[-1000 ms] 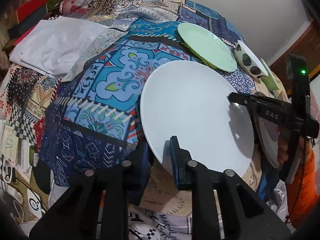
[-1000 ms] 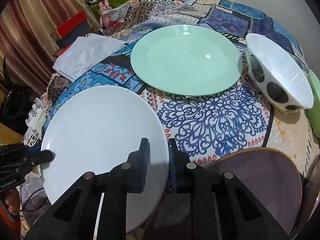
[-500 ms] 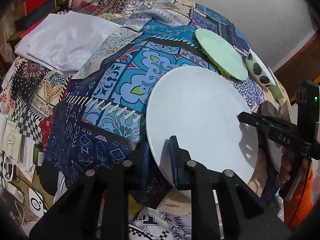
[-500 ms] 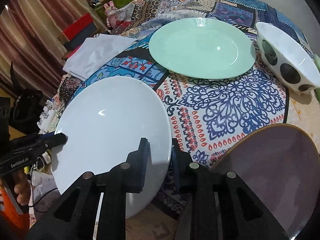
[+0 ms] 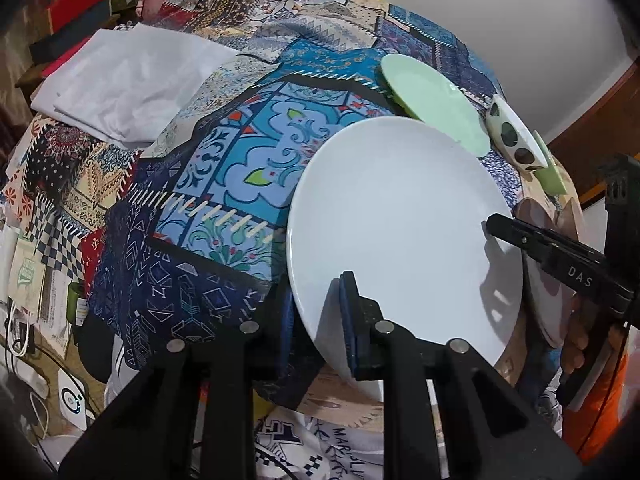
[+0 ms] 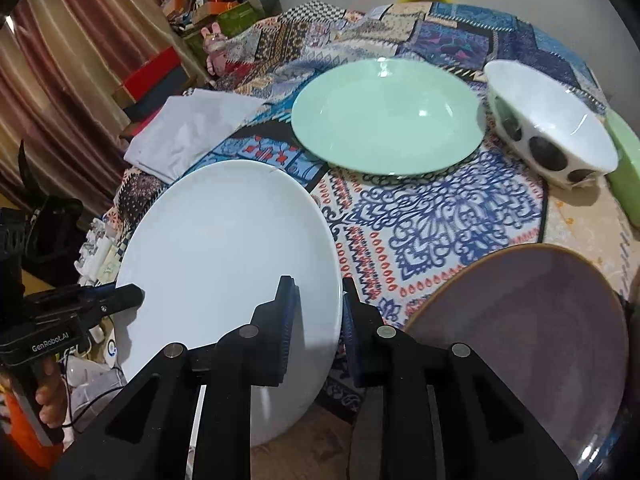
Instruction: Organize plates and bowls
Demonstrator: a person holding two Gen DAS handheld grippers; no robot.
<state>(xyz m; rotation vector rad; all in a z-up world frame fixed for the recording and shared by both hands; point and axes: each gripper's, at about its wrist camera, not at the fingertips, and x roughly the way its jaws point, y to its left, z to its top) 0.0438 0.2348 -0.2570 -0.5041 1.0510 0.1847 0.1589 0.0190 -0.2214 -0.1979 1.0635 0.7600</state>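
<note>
A large white plate [image 5: 404,224] is held tilted above the table's near edge by both grippers. My left gripper [image 5: 318,316] is shut on its near rim; it also shows in the right wrist view [image 6: 120,296]. My right gripper [image 6: 316,312] is shut on the white plate's [image 6: 224,256] opposite rim; it also shows in the left wrist view [image 5: 496,224]. A mint green plate [image 6: 388,116] lies further back on the patchwork cloth. A white bowl with dark spots [image 6: 548,124] stands to its right. A purple plate [image 6: 528,320] lies at the near right.
A folded white cloth [image 5: 128,80] lies at the table's left. A light green dish [image 6: 626,160] is at the far right edge. Boxes and a pink toy [image 6: 214,44] sit beyond the table. Cables and chargers [image 5: 48,380] lie on the floor below.
The white plate has been lifted and carried upward with both grippers still clamped on it. It now tilts more and overlaps the green plate in the left wrist view.
</note>
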